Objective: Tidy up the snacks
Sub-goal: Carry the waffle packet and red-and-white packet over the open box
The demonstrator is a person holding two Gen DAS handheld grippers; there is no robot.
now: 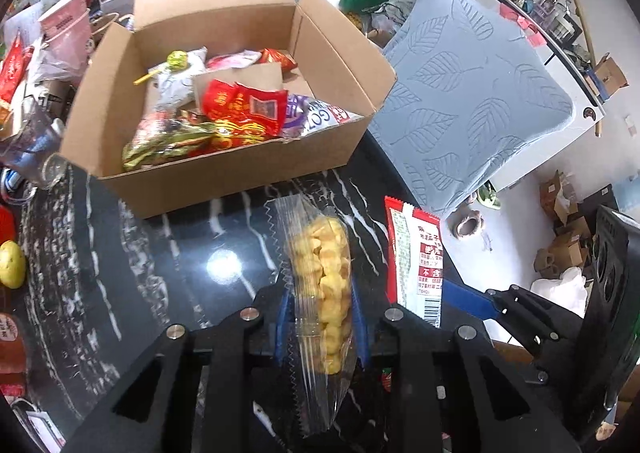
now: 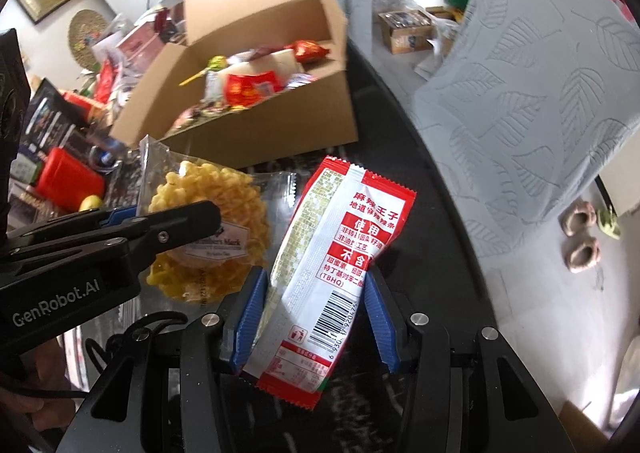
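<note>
My left gripper (image 1: 322, 317) is shut on a clear packet of yellow waffle snack (image 1: 322, 285), held edge-on above the black marble table (image 1: 120, 273). My right gripper (image 2: 316, 313) is shut on a red and white spicy snack packet (image 2: 336, 253). The red and white packet also shows in the left wrist view (image 1: 416, 257), and the yellow snack in the right wrist view (image 2: 212, 225), held by the left gripper (image 2: 168, 229). An open cardboard box (image 1: 224, 173) holding several snack packets stands just beyond both grippers; it also shows in the right wrist view (image 2: 280, 129).
A grey leaf-pattern cushion (image 1: 472, 93) sits right of the box, off the table's edge. Clutter crowds the left: a pink bag (image 1: 68, 29), a clear bottle (image 1: 36, 149), a yellow fruit (image 1: 12, 265), a red container (image 2: 68, 181). Slippers (image 2: 580, 237) lie on the floor.
</note>
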